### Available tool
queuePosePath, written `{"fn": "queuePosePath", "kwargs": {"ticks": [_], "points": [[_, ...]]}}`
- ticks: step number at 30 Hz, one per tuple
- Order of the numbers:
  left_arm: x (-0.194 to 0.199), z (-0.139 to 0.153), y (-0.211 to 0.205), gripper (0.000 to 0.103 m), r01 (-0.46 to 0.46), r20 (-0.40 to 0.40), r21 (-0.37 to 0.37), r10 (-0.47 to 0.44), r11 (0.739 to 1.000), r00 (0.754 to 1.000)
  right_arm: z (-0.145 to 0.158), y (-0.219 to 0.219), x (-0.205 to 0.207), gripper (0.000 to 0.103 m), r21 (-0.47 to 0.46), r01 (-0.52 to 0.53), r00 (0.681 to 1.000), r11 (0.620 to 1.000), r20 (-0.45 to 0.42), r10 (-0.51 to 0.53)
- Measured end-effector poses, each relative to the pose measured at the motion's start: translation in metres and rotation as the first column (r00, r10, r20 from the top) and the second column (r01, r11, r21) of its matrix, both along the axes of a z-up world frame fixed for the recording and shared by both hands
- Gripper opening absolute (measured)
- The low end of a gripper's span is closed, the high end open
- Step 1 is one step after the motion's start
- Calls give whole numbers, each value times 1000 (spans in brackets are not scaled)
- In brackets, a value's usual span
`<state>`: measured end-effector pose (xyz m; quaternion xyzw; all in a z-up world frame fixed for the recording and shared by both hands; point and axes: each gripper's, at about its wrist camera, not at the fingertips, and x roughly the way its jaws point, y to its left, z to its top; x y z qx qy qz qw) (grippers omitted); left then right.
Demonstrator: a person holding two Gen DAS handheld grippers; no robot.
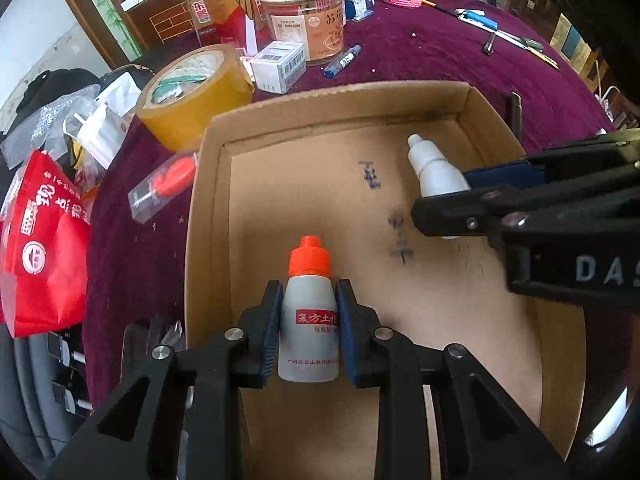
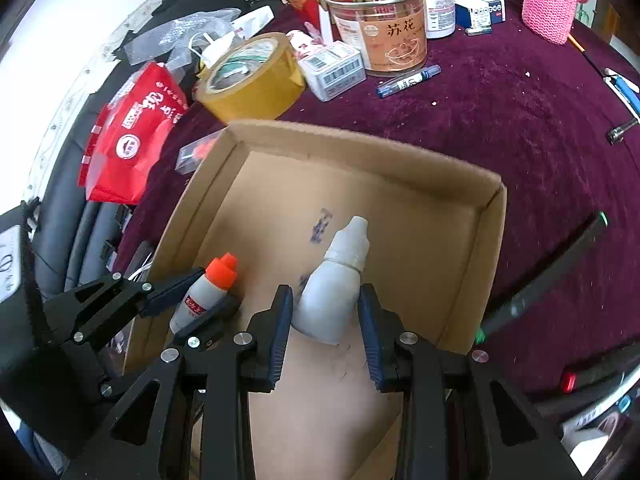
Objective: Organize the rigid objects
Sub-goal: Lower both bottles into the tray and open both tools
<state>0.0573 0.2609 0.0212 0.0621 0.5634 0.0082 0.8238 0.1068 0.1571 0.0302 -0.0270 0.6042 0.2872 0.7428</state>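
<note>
Step in hand: placement. Both grippers carry a small bottle over the open cardboard box (image 1: 208, 184), which fills the centre of each view on the dark red tablecloth (image 1: 440, 60).

Left gripper (image 1: 308, 320): jaws closed on the orange-capped bottle (image 1: 309, 304), lower centre of the left wrist view. The blue pads press its white body on both sides; the cap points away from the camera. The body carries red printed characters.

Right gripper (image 2: 326, 312): jaws closed on the plain white bottle (image 2: 336, 280), lower centre of the right wrist view. This bottle sits tilted between the pads, its nozzle cap leaning toward the upper right. Whether either bottle base touches the box floor cannot be told.

Next move, as judged: lower each bottle onto the bare floor, keeping the two well apart, then release. The tilted white bottle probably needs straightening or laying flat first, since it may topple on release.

Clutter in the upper part of both views, such as the tape roll (image 1: 192, 92) and the pink knitted basket (image 2: 552, 0), lies outside the box
</note>
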Motion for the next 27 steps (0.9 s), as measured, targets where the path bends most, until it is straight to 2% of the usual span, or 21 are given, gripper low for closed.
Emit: {"fn": "queuePosePath", "kwargs": {"ticks": [11, 18, 20, 22, 24, 27], "points": [[43, -3, 10, 25, -47, 16, -52, 48, 998, 999, -6, 4, 23, 30, -41, 24, 1000, 999, 14, -24], [47, -4, 19, 26, -73, 23, -113, 76, 991, 997, -6, 9, 22, 30, -39, 10, 1000, 999, 15, -9], [47, -4, 21, 31, -81, 24, -114, 85, 990, 996, -6, 9, 23, 31, -37, 14, 1000, 999, 10, -13], [47, -5, 24, 45, -94, 17, -129, 97, 987, 995, -5, 8, 23, 31, -31, 16, 1000, 999, 1, -16], [46, -5, 27, 52, -103, 16, -148, 107, 984, 994, -4, 7, 20, 35, -28, 15, 1000, 1000, 3, -15], [44, -3, 28, 52, -110, 15, -161, 113, 981, 993, 0, 4, 18, 38, -6, 29, 1000, 1000, -1, -29]]}}
